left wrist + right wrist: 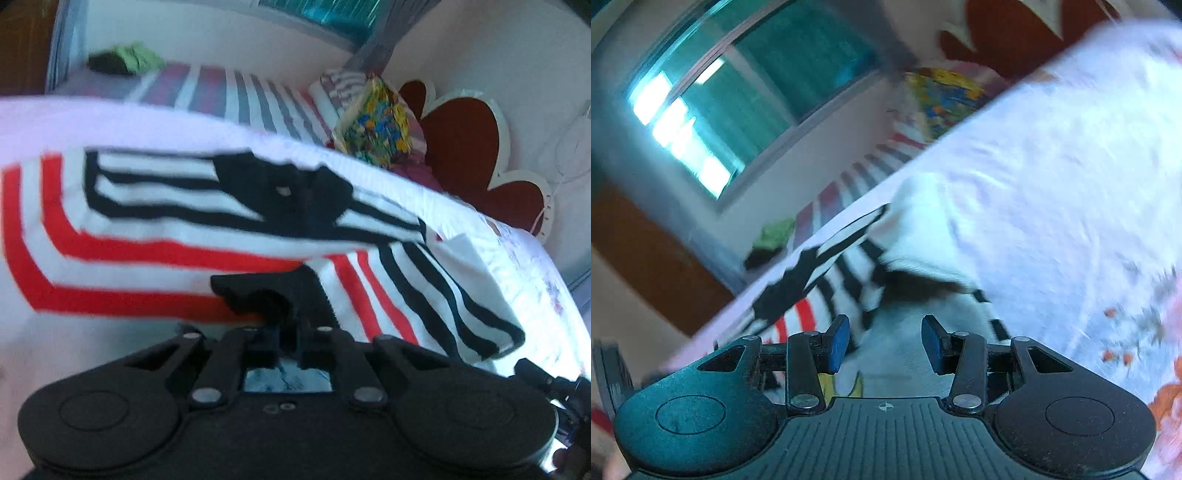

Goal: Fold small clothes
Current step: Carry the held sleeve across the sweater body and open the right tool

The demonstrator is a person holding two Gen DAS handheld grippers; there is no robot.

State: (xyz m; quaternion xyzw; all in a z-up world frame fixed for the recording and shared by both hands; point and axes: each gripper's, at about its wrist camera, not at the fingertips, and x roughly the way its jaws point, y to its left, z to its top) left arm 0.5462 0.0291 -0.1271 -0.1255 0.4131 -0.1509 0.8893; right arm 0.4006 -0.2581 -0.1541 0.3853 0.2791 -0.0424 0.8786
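Nearest the left wrist lens, the left gripper (284,295) has its black fingers drawn together, pinching a fold of the striped garment (147,229), a white piece with red and black bands. The cloth lies spread on the bed (517,258), reaching from the pinched fold out toward the far edge of the bed. The right wrist view shows the right gripper (885,343) with its blue-padded jaws standing apart and nothing between them; the garment (827,280) lies just ahead of them and to their left, not touching either pad.

Only the left view shows the dark red scalloped headboard (461,147) beyond the garment, and the colourful box (373,125) between garment and headboard; its contents cannot be made out. Only the right view shows the window (738,92), above the garment.
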